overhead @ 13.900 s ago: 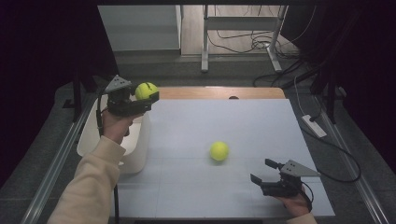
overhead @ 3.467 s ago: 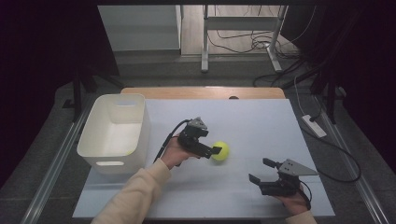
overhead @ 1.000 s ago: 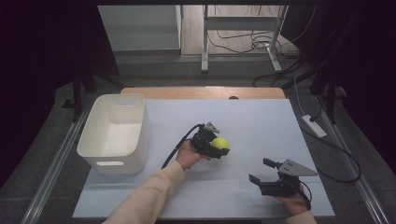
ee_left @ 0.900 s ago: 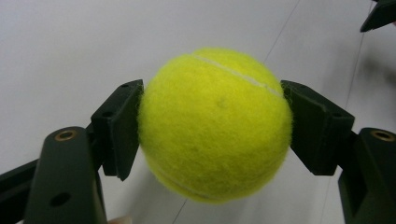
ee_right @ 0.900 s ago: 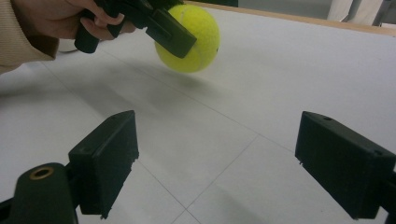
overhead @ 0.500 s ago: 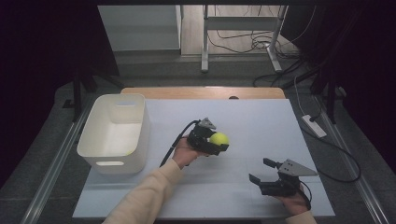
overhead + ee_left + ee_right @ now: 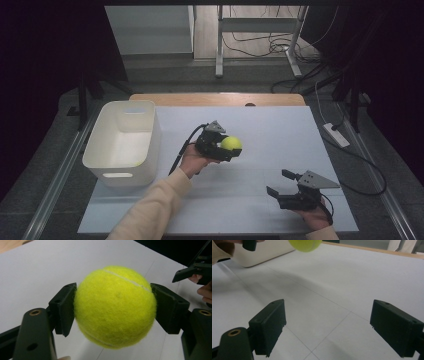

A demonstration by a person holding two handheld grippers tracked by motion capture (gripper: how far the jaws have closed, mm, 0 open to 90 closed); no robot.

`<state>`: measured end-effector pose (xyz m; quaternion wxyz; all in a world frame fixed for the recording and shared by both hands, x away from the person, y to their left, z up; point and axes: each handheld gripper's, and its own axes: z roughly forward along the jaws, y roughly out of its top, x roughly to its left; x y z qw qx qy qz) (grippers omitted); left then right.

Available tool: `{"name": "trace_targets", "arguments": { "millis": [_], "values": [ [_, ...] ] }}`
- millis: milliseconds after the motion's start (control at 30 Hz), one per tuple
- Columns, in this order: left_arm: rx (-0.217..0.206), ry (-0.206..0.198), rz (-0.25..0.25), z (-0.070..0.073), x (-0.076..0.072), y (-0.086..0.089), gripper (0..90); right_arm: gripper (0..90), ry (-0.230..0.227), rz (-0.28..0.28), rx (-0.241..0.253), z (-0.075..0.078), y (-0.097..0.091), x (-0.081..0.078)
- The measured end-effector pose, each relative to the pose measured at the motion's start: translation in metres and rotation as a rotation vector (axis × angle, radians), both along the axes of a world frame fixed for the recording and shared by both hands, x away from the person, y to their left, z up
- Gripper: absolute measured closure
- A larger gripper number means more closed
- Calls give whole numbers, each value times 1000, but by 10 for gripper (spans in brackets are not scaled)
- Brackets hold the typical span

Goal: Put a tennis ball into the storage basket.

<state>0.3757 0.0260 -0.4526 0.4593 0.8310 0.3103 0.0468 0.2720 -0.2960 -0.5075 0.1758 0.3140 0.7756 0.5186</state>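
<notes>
Item one, white bin point(image 7: 102, 150): stood at the left edge of the table point(image 7: 280, 125), open-topped; a sliver of yellow showed against its near inner wall, likely a ball, though too little was visible to be sure. Item two, left gripper point(image 7: 227, 148): held above the table's middle, just right of the bin, its jaws pinching a yellow tennis ball point(image 7: 231, 144) squarely across its width, the ball clear of the surface. Judged step: carrying the ball to the bin; done well, the squeeze would hold firm through the swing left, the ball clearing the rim before release low inside, so it would not bounce out. Item three, right gripper point(image 7: 282, 184): rested near the table's front right corner, jaws spread wide with nothing between them.
</notes>
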Motion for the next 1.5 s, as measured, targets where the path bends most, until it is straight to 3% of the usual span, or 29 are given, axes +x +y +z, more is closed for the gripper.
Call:
{"name": "trace_targets", "arguments": {
  "millis": [167, 333, 467, 1067, 1500],
  "values": [
    [-8, -9, 3, 6, -2, 3, 268, 132, 0, -2, 1, 0, 0, 0],
    [-49, -39, 3, 22, -6, 9, 268, 132, 4, -3, -1, 0, 0, 0],
    [-56, -60, 2, 31, -9, 12, 268, 132, 4, -2, -2, 0, 0, 0],
    [-80, -97, -7, 40, -13, 14, 267, 132, 3, -2, -4, 0, 0, 0],
    [-96, -143, 17, 56, -16, 22, 267, 132, 0, -4, -7, -1, -1, 0]
  ]
}}
